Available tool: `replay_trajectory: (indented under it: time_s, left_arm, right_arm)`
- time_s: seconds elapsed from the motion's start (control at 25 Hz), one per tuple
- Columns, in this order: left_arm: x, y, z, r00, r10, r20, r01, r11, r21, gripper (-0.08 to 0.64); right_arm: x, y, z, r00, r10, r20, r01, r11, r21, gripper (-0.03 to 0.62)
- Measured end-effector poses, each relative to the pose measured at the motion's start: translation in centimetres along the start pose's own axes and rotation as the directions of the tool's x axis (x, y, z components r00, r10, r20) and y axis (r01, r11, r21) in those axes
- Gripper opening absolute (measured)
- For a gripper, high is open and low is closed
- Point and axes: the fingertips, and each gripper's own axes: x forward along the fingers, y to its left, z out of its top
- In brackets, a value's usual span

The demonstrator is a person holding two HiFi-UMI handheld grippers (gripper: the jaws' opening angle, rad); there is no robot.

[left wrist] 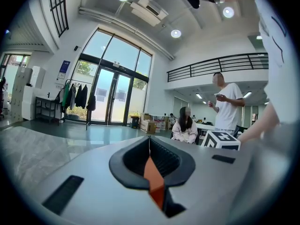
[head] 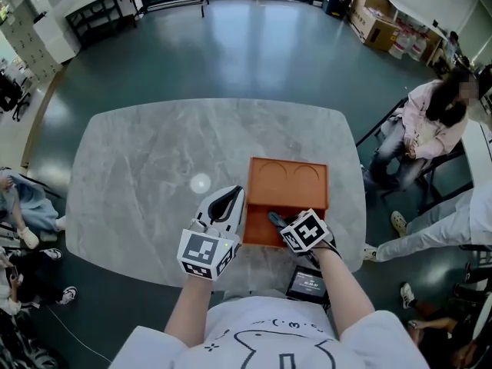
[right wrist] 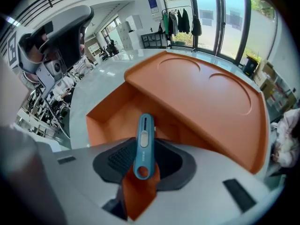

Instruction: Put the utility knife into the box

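Observation:
An orange box [head: 288, 181] lies on the marble table [head: 146, 175]. Its far part is a flat top with two round recesses, and an open compartment [right wrist: 117, 111] is on the near side. My right gripper [head: 278, 223] is shut on a blue utility knife [right wrist: 144, 144], which points forward over the open compartment's near edge. In the head view the knife [head: 274, 219] sits at the box's front rim. My left gripper [head: 228, 200] hovers just left of the box, tilted up toward the room. Its jaws [left wrist: 149, 144] meet in a thin seam with nothing between them.
A dark device with a lit screen [head: 309, 284] lies at the table's near edge under my right arm. A person sits on a chair [head: 430, 121] to the right of the table, and another stands [left wrist: 228, 106] beyond it. Cardboard boxes [head: 377, 18] stand far back right.

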Motion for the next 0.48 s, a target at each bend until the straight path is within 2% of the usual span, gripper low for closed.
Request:
replay_trajectory:
  time_s: [0.48]
  left_arm:
    - [-0.7,1.0,-0.5,1.000,-0.001,0.001,0.001,1.000,-0.008,0.015]
  right_arm:
    - [1.1,-0.4,0.1,0.999,-0.046,-0.010,0.046,0.999,-0.005,0.150]
